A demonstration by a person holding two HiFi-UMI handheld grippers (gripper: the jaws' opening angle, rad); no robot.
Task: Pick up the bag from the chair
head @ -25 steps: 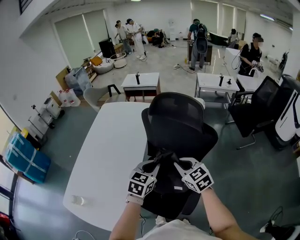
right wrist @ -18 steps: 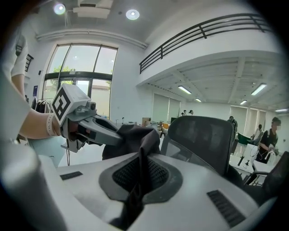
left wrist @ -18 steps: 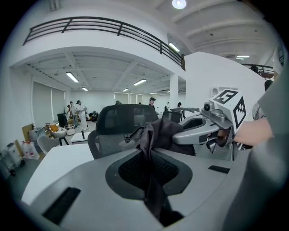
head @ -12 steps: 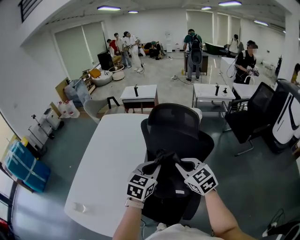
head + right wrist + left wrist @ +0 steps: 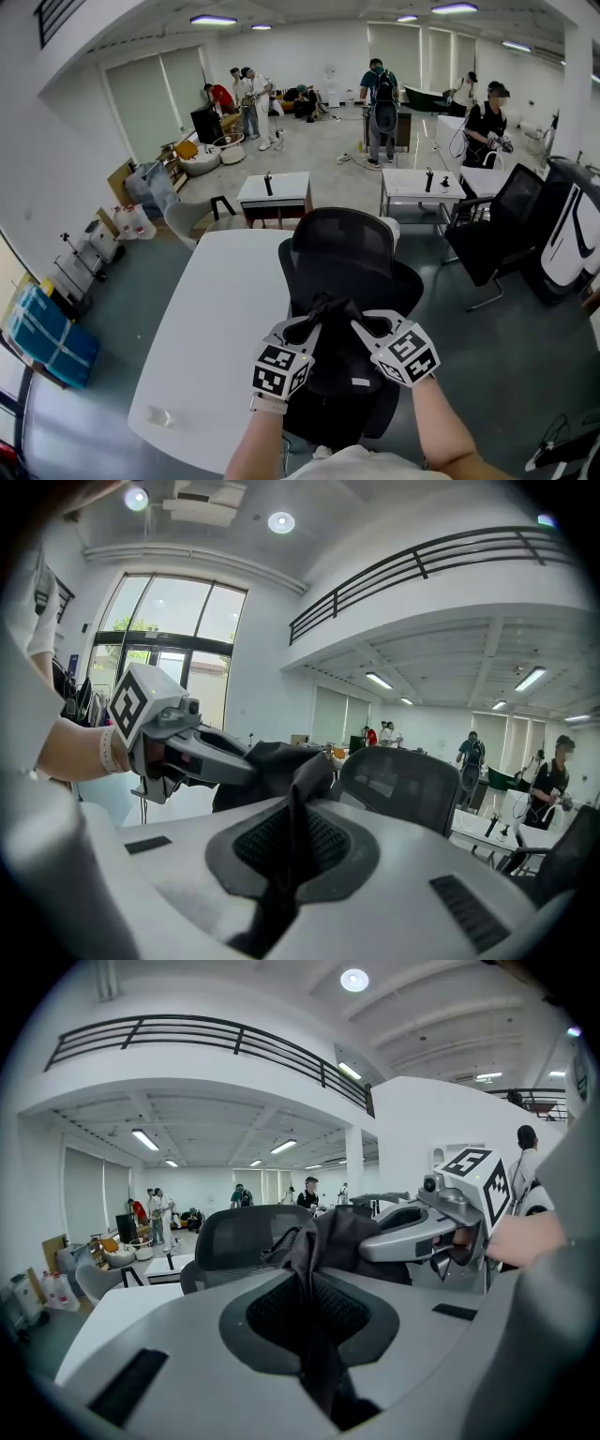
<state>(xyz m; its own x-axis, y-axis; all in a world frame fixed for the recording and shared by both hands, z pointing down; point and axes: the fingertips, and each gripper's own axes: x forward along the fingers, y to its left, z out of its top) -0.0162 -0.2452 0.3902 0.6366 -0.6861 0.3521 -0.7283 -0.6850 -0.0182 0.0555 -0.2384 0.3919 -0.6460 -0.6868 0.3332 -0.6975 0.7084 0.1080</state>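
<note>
The black fabric bag (image 5: 339, 361) hangs over the seat of a black mesh office chair (image 5: 347, 248), gathered at its top between both grippers. My left gripper (image 5: 314, 330) is shut on the bag's top fabric from the left. My right gripper (image 5: 362, 328) is shut on it from the right, close beside the other. In the left gripper view the dark cloth (image 5: 337, 1237) runs down between the closed jaws of the left gripper (image 5: 305, 1283). The right gripper view shows the same cloth (image 5: 272, 766) pinched by the right gripper (image 5: 292, 810). The chair seat is mostly hidden under the bag.
A white table (image 5: 211, 319) stands directly left of the chair. Another black chair (image 5: 502, 230) is at the right, and two small desks (image 5: 272, 187) lie beyond. Several people stand far back. A blue box (image 5: 47, 328) sits by the left wall.
Both grippers have risen together with the bag's top held between them, and the bag has been drawn upward off the seat. Their grip looks the same.
</note>
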